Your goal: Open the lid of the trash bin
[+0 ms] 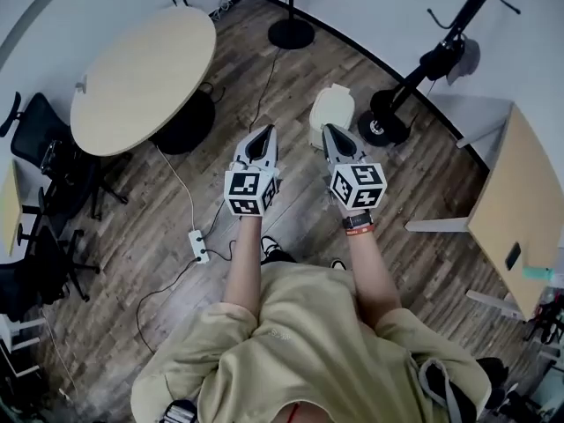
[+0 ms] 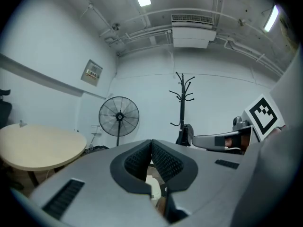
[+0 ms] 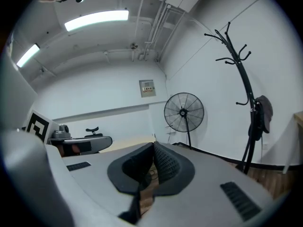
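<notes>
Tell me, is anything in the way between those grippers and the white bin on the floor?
Nothing visible does. The bin stands on bare wood floor just ahead of the right gripper, with the left gripper off to its side. Both are shut and hold nothing.

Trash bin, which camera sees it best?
The head view: the white trash bin stands in plain sight from above. The left gripper view shows only a sliver past its jaws; the right gripper view shows none.
</notes>
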`<state>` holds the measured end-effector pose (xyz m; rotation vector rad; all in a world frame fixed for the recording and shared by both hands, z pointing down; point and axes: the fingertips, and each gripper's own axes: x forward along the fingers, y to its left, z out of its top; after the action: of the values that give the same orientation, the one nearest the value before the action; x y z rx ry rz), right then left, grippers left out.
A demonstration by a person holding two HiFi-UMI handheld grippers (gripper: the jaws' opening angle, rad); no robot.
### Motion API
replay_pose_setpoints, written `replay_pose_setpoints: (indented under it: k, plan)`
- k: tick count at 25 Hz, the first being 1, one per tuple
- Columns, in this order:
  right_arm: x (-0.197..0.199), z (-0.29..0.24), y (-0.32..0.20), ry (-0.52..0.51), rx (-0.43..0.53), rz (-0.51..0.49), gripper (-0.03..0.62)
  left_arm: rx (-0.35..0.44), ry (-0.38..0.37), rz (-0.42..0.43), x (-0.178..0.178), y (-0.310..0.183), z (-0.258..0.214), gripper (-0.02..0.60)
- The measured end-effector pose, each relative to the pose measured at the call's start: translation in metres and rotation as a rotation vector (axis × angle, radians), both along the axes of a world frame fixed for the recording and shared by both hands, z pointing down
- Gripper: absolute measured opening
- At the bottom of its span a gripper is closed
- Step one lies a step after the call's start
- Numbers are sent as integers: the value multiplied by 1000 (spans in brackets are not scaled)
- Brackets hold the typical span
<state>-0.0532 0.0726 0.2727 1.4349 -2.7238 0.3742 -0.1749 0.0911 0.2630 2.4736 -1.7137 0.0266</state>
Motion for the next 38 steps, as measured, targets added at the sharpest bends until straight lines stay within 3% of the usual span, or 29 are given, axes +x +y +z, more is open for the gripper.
replay_pose_setpoints:
  k: [5, 11, 19, 25, 30, 38]
  plan:
    - [45, 2, -5, -8, -14, 124, 14, -2, -3, 131, 46, -24, 1, 23]
    - [99, 9, -8, -26, -30, 248, 14, -7, -31, 230, 91, -39, 7, 23]
    - [82, 25, -24, -43, -42, 302, 14, -22, -49, 281, 75, -53, 26, 23]
    - [60, 47, -24, -27, -73, 317, 14, -8, -51, 237, 49, -66, 41, 23]
    - [58, 67, -32, -16, -115, 342, 12, -21, -79, 284, 50, -76, 55, 23]
    - [65, 90, -73, -19, -154, 336, 11, -40, -57, 298, 60, -110, 65, 23]
